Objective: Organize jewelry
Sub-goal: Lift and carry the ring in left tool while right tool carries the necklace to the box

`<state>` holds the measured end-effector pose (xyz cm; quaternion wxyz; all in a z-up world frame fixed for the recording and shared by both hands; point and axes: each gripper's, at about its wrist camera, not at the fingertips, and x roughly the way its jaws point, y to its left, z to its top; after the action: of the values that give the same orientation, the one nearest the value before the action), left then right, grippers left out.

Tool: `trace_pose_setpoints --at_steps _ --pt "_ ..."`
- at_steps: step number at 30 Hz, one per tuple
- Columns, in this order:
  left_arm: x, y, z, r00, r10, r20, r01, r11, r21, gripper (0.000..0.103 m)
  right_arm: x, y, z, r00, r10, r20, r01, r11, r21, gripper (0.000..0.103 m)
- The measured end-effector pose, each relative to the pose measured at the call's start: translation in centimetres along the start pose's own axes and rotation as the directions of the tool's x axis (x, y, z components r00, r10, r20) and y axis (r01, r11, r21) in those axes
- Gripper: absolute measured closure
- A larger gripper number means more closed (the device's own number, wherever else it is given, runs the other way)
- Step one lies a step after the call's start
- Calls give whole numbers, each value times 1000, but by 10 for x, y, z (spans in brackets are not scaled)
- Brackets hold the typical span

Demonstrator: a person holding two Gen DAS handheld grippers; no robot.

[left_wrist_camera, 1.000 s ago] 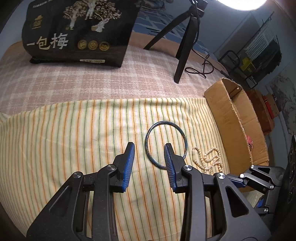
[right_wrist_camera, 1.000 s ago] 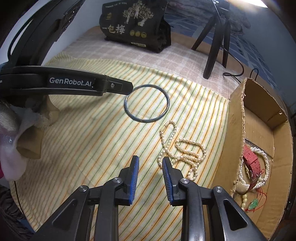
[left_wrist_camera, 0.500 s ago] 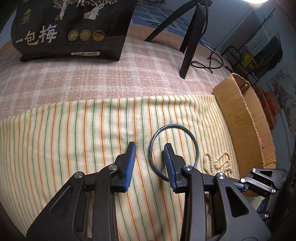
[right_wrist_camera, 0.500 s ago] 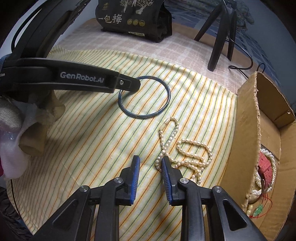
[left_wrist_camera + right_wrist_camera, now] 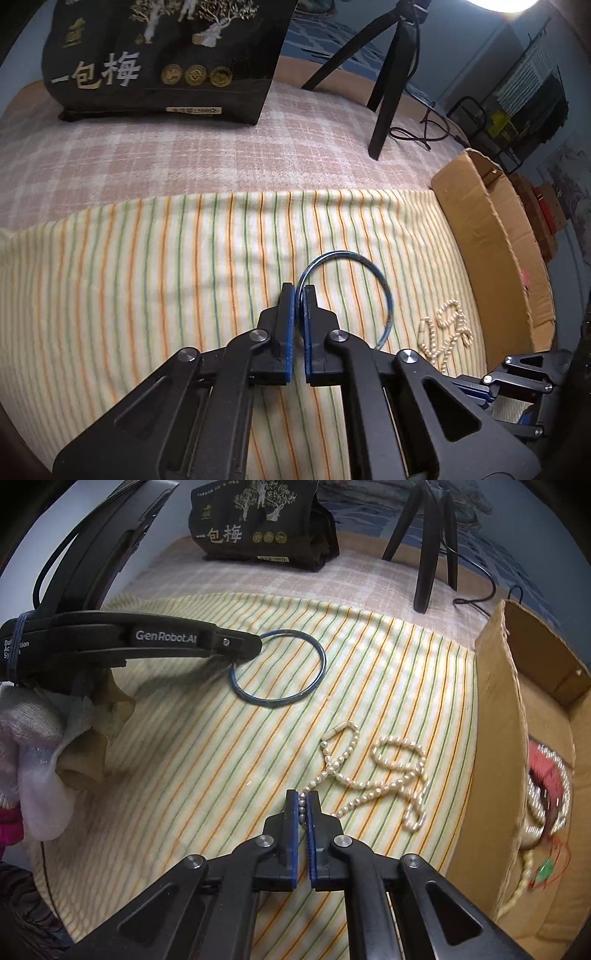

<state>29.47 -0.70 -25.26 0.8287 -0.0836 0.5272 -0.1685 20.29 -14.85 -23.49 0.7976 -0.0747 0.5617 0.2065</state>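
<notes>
On the striped cloth your left gripper is clamped tight on the near rim of the thin blue bangle, which lies flat. Your right gripper is pinched on one end of the pearl strand, the rest looped loosely just beside the cardboard box. Only the right wrist view looks into that box, where more pearls and something red lie. Only the left wrist view shows the wire rack off by the wall.
</notes>
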Motion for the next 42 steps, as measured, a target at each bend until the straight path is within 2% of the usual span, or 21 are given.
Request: trace_pose_setpoints --at_steps 10,24,33,42 --pt "-73 -18 -20 997 19 70 -21 999 27 102 -47 18 -38 994 71 87 -76 996 50 102" --pt "-149 -56 -50 987 -27 156 22 999 37 102 -130 15 -65 973 64 222 -82 994 73 102" --pt "-174 -83 -51 981 -86 174 77 995 56 102 -180 3 -74 959 31 282 -55 996 77 102" --pt "-184 -115 -46 975 -114 192 94 989 111 102 -238 -27 -92 945 -33 326 0 995 100 102"
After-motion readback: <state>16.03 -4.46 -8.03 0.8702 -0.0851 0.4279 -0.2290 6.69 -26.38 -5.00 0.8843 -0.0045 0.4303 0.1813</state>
